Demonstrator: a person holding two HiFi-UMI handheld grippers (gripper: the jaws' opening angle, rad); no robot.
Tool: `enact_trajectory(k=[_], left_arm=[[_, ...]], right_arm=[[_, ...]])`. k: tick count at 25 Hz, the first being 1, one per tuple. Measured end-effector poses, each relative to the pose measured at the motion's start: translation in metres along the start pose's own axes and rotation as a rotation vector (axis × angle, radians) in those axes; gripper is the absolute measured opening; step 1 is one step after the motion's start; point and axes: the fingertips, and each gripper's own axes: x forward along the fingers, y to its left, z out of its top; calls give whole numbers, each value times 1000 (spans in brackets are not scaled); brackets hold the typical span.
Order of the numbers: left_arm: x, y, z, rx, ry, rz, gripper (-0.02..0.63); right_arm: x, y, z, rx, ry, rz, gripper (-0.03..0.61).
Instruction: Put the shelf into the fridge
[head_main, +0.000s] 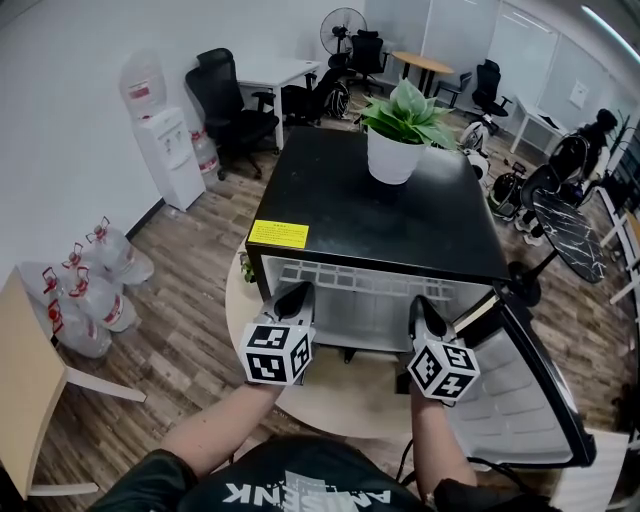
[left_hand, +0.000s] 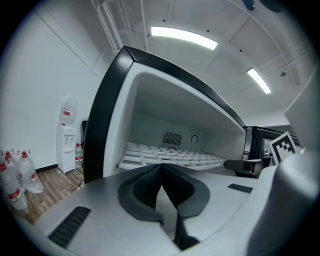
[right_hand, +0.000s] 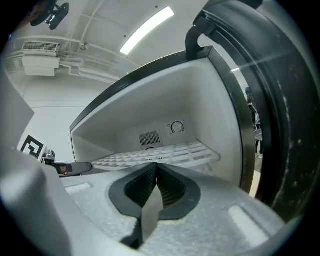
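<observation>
The black mini fridge (head_main: 380, 200) stands on a round table (head_main: 340, 390) with its door (head_main: 530, 380) swung open to the right. The white grid shelf (head_main: 370, 280) lies level inside the upper part of the fridge, also seen as the shelf (left_hand: 172, 156) and the shelf (right_hand: 160, 155). My left gripper (head_main: 296, 291) is at the left of the opening, my right gripper (head_main: 418, 303) at the right. Both are shut, tips just in front of the shelf's front edge. Left gripper (left_hand: 161, 166) and right gripper (right_hand: 156, 165) show nothing between their pads.
A potted plant (head_main: 398, 135) sits on the fridge top, with a yellow label (head_main: 279, 234) at its front left corner. A water dispenser (head_main: 168, 150) and water bottles (head_main: 95, 290) stand at the left wall. A wooden table (head_main: 25, 370) is at near left. Office chairs and desks fill the back.
</observation>
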Motion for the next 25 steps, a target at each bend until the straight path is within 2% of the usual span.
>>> enact_trajectory(k=[6,12,22,25], left_arm=[[2,-1,2,-2,3,-5,3],[-7,-4,-2,-28,4,-54,3],[-51,-4,16,60,-88,-70,3],[-68,-1,22,60,-123,-56,2]], right_arm=[[1,-1,2,-11,-3,-1,8],[-1,4,3,-50,14,12,8],[-33,26,-3,-82,37,32,8],[-47,36,0,-92,32,53,8]])
